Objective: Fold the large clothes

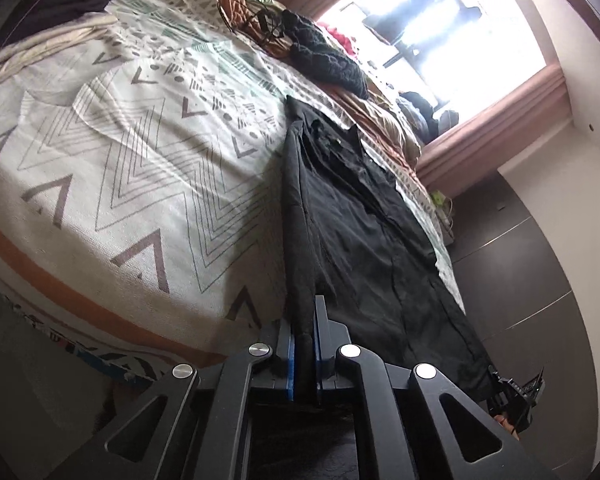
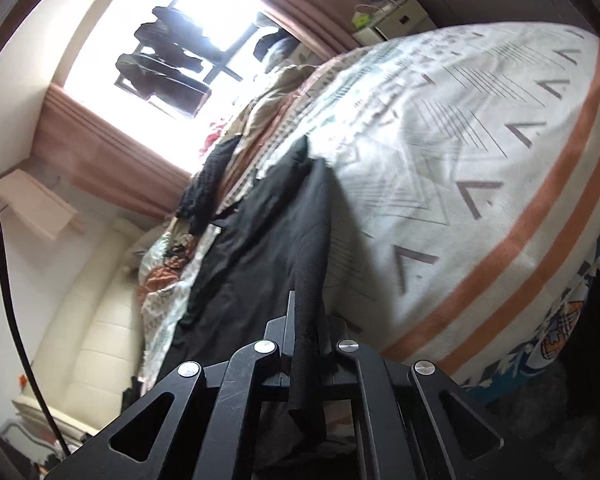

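Black shirt point(image 1: 364, 216) spread flat, hem pinched, both grippers.

Black shirt point(image 1: 352, 216) – spread flat on patterned bedspread point(image 1: 140, 168), long fold along one edge.

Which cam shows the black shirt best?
Left wrist. The black shirt lies spread along the bed there, sharp, collar and front visible, its edge pinched in the left gripper. The right wrist view is blurred; the shirt reads as a dark mass, a fold clamped in the right gripper.
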A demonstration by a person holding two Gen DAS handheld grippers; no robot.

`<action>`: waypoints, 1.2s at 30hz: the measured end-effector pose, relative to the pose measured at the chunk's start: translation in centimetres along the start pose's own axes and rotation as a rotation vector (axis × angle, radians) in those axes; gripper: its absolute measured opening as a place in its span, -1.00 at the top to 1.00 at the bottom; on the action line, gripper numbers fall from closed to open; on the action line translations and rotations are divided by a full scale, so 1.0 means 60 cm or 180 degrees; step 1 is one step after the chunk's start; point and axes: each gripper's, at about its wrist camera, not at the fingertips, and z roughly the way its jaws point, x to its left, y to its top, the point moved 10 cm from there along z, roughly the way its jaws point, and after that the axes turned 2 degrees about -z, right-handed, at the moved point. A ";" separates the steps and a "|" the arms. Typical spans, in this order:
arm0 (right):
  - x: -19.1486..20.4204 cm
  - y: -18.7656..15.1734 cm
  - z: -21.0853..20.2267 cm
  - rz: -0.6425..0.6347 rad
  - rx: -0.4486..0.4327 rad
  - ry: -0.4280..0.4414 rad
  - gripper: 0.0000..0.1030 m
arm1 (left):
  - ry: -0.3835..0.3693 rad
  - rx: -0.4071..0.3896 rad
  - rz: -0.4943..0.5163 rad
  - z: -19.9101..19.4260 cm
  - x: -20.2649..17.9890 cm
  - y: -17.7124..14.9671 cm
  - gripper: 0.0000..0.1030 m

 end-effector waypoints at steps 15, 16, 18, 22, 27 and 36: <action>0.239 0.031 -0.140 -0.0496 -0.0246 0.0694 0.92 | -0.0528 -0.0711 -0.0062 -0.253 -0.076 0.092 0.90; 0.256 0.033 -0.150 -0.0520 -0.0266 0.0744 0.92 | -0.0550 -0.0761 -0.0055 -0.272 -0.084 0.098 0.90; 0.286 0.035 -0.168 -0.0570 -0.0302 0.0835 0.92 | -0.0591 -0.0848 -0.0039 -0.311 -0.100 0.109 0.90; 0.346 0.043 -0.208 -0.0700 -0.0402 0.1021 0.92 | -0.0666 -0.1042 0.0033 -0.385 -0.139 0.132 0.90; 0.406 0.056 -0.239 -0.0820 -0.0525 0.1201 0.92 | -0.0742 -0.1289 0.0113 -0.464 -0.177 0.155 0.90; 0.438 0.092 -0.199 -0.0824 -0.0626 0.1194 0.92 | -0.0680 -0.1359 0.0278 -0.460 -0.222 0.210 0.90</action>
